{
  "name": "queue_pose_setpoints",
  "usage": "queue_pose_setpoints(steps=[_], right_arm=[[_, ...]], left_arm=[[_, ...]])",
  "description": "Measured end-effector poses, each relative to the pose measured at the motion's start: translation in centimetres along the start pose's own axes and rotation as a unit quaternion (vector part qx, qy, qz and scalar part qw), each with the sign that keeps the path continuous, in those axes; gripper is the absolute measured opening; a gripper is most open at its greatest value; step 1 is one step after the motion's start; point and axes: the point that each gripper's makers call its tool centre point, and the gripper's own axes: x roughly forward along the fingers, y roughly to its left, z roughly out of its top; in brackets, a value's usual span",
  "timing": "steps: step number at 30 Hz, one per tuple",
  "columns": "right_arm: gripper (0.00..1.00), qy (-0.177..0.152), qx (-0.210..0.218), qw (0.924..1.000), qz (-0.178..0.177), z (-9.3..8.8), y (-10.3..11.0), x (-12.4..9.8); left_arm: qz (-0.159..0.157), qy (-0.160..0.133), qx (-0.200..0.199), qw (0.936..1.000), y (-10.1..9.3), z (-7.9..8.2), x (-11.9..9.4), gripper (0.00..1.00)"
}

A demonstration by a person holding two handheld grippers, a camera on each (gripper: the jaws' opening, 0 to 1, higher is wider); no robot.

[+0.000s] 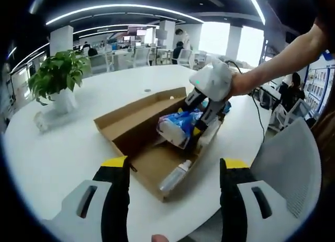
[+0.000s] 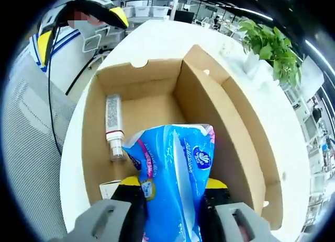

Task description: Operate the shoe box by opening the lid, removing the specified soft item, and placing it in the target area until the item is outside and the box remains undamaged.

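We see right tongs (image 2: pixel 172 197) clamped on tissue pack (image 2: pixel 170 169), pack held between jaws just above open box (image 2: pixel 136 69); we judge pack light, soft, crinkly, slippery film; mid-body grip best; left tongs (image 1: pixel 174 171) apart, empty, short of box; bottle (image 2: pixel 114 127) ahead-left of pack; pack's lower end hidden.

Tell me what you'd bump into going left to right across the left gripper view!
Leafy green plant in a white pot → open brown cardboard shoe box → blue and white soft tissue pack held by the right gripper → grey mesh chair back.
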Motion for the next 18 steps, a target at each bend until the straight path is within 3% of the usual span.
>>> queue_pose_setpoints(steps=[18], right_arm=[[0.34,-0.02,-0.018,0.999,-0.037,0.6,0.1,-4.5]], left_arm=[[-0.014,0.003,0.016,0.9998,-1.0,0.5,0.2,0.7]])
